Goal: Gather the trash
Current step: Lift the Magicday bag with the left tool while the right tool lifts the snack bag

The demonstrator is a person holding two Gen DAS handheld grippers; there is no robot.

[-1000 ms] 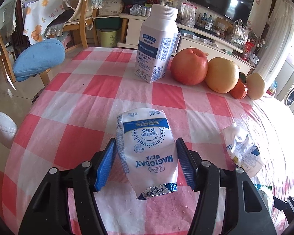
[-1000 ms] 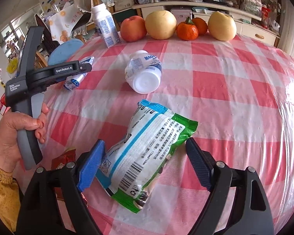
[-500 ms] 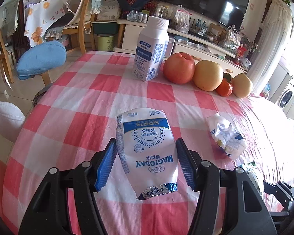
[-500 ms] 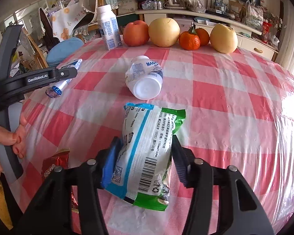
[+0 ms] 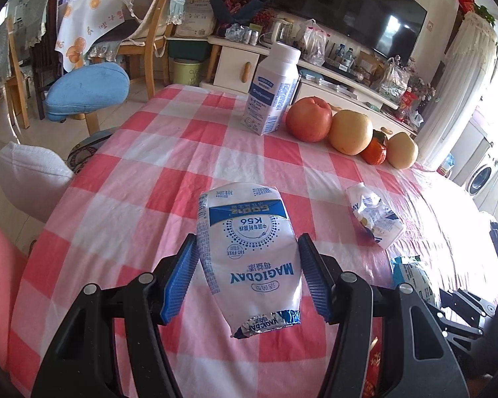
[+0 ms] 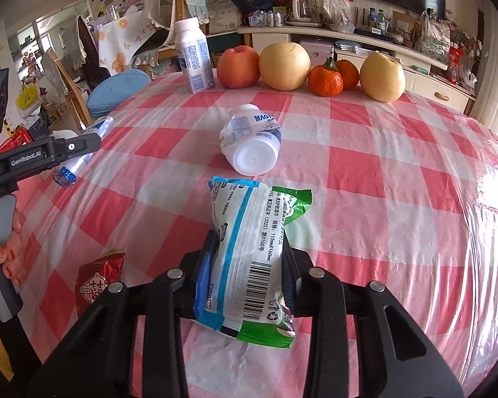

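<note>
My left gripper (image 5: 245, 275) is shut on a crushed white and blue MAGICDAY bottle (image 5: 245, 248) and holds it above the checked table. The bottle also shows in the right wrist view (image 6: 83, 147). My right gripper (image 6: 249, 265) is shut on a green and white snack bag (image 6: 249, 248), lifted off the cloth. Another crushed white bottle (image 6: 250, 139) lies on its side just beyond the bag; it also shows in the left wrist view (image 5: 373, 214). A red wrapper (image 6: 96, 282) lies at the near left table edge.
An upright white bottle (image 6: 192, 56) and a row of fruit, apple (image 6: 238, 67), pears and oranges, stand along the far table edge (image 6: 448, 112). A blue-cushioned chair (image 5: 86, 91) stands beyond the left side. The person's hand (image 6: 3, 252) holds the left gripper's handle.
The right gripper has closed on the snack bag and lifted it. The left gripper, still holding its bottle, has drawn back and risen from the table.
</note>
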